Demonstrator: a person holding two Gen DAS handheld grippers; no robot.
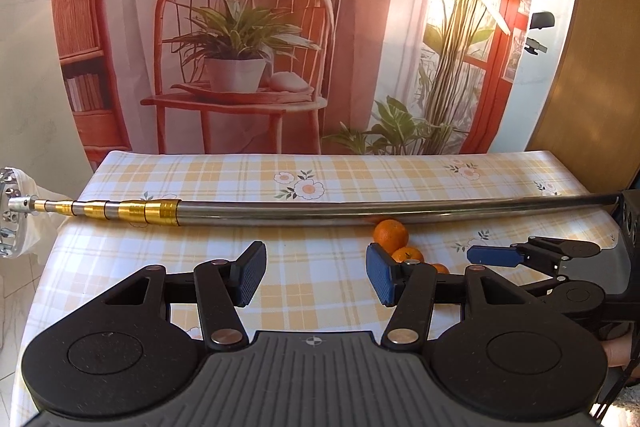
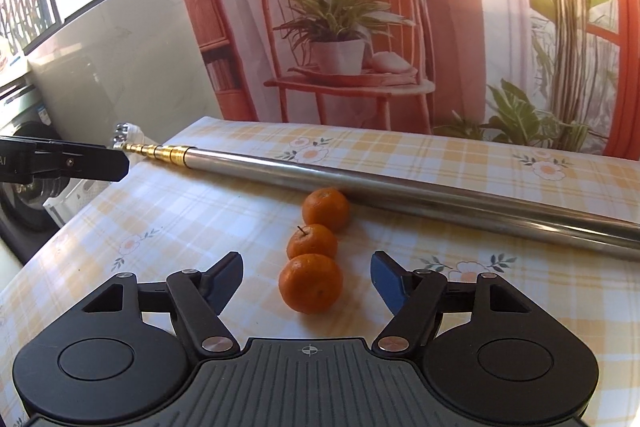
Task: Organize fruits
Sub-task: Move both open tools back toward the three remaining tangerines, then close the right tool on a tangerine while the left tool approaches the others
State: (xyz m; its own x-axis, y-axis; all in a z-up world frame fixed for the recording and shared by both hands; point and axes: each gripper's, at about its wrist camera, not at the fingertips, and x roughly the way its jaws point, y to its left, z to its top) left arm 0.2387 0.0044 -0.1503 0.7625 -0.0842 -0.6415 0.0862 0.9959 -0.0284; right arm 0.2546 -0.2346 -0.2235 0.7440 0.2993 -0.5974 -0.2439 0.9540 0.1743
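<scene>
Three oranges (image 2: 311, 283) lined up dead ahead of right gripper (image 2: 307, 281), jaws wide, nearest between fingers, ungripped. Farthest touches pole (image 2: 440, 193). Left gripper (image 1: 316, 277) spread, empty, offset.

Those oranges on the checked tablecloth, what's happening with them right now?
A person holds a two-finger gripper in each hand over the table. Three oranges sit in a line running away from the right gripper: the nearest orange, the middle orange and the far orange beside a long telescopic metal pole. The right gripper's jaws are open just short of the nearest orange, touching nothing. The left gripper is open too, off to the side over bare cloth.
</scene>
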